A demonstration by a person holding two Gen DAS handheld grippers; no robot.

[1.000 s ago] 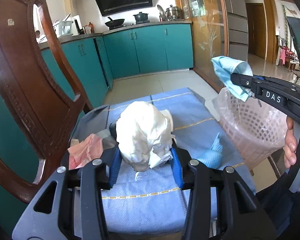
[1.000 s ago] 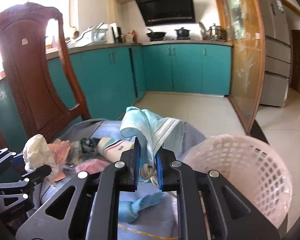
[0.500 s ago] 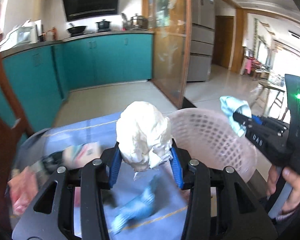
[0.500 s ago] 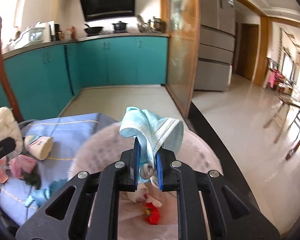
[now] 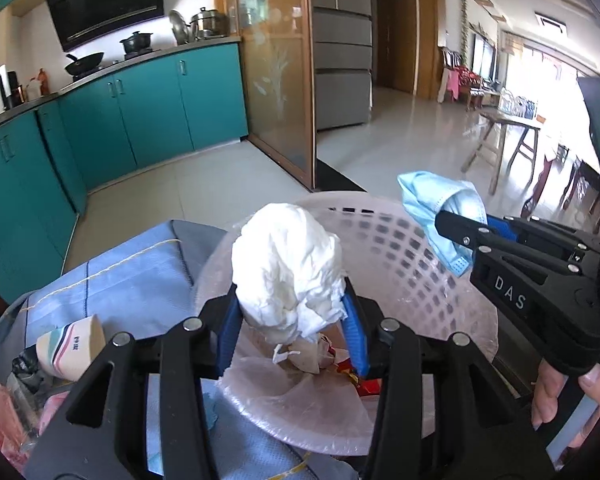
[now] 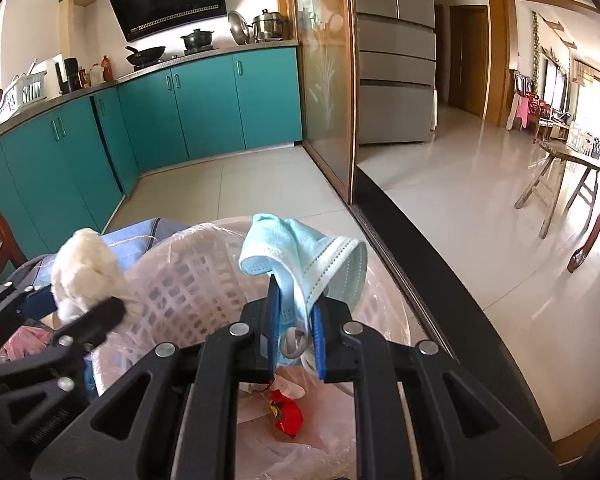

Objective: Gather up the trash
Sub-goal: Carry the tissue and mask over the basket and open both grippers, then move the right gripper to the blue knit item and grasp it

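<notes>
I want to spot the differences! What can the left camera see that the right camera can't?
Only the left camera shows the paper cup on the blue cloth and the person's hand. Only the right camera shows the dish rack on the counter. Both show the white basket, the tissue wad pinched by the left gripper, and the blue face mask pinched by the right gripper.

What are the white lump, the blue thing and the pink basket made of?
White lump: crumpled tissue paper by its matte creases. Blue thing: a face mask, likely nonwoven fabric, pleated, with stitched edges. Pink basket: probably plastic, translucent lattice, lined with thin clear film.
</notes>
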